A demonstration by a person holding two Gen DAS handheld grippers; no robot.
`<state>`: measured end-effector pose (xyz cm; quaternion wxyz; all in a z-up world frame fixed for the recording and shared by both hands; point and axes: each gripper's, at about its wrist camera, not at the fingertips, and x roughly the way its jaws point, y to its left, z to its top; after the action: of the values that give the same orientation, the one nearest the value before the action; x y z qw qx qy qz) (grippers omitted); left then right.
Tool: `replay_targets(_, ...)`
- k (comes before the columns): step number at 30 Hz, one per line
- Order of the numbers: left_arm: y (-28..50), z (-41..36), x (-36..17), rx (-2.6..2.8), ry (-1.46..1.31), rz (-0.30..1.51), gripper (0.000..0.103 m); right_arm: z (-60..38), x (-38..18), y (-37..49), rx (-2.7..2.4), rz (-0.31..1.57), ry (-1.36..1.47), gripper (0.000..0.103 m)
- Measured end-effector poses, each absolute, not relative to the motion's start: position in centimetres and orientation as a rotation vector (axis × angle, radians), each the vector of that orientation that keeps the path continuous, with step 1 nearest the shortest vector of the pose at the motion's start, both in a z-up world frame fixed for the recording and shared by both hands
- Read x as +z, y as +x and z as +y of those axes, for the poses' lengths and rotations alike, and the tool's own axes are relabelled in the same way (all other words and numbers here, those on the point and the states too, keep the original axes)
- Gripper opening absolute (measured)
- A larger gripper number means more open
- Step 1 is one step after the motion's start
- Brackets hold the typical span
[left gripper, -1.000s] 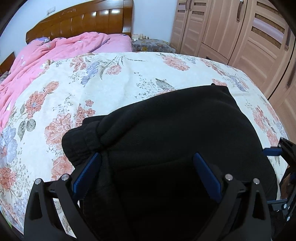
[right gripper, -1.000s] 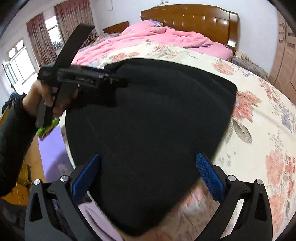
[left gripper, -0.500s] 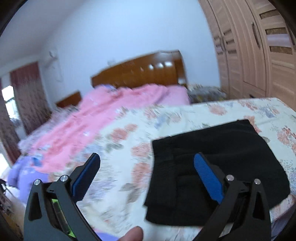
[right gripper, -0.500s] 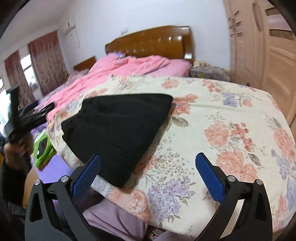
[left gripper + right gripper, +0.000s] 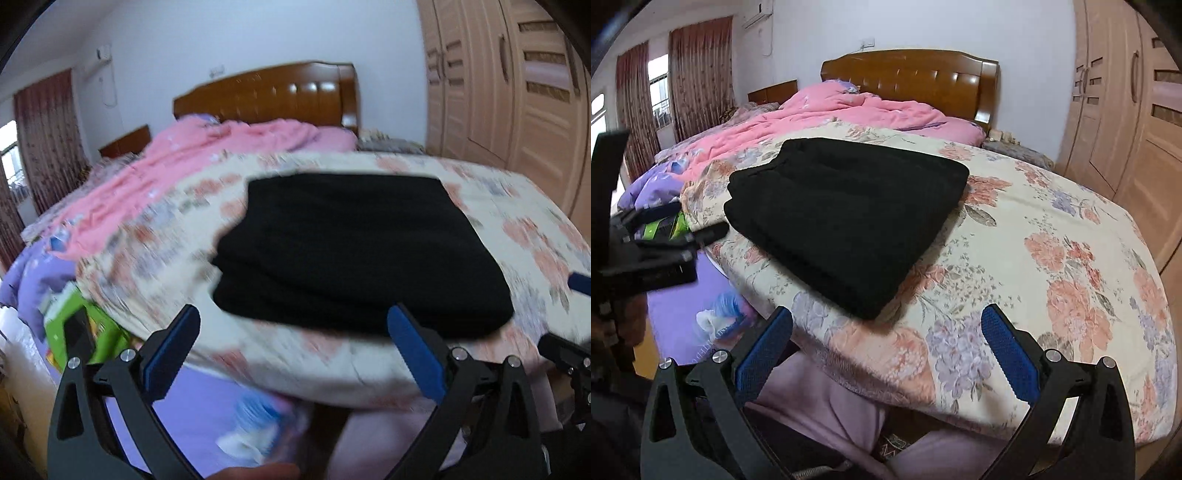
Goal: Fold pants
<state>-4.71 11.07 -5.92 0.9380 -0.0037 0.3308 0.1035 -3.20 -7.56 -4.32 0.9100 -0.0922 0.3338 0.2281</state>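
Note:
The black pants (image 5: 354, 251) lie folded into a flat rectangle on the floral bedspread (image 5: 535, 236), near the bed's foot corner. They also show in the right wrist view (image 5: 849, 218). My left gripper (image 5: 295, 350) is open and empty, held off the bed's edge, short of the pants. My right gripper (image 5: 890, 354) is open and empty, also back from the bed edge, apart from the pants. The left gripper shows at the left in the right wrist view (image 5: 653, 251).
A pink quilt (image 5: 820, 114) lies toward the wooden headboard (image 5: 916, 81). Wardrobe doors (image 5: 1126, 110) stand to the right. A purple sheet (image 5: 199, 413), a green box (image 5: 77, 332) and a plastic bag (image 5: 720, 317) lie below the bed's left side.
Both grippers have pulled back from over the pants to beyond the bed edge. The pants now lie alone, folded on the bedspread.

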Motion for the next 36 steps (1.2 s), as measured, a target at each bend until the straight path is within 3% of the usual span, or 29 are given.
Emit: replay_targets(36, -5.1, 9.0, -6.3, 0.172, 0.025, 0.665, 0.101, -8.8, -3.8, -3.3, 0.447, 0.668, -0.136, 0.099)
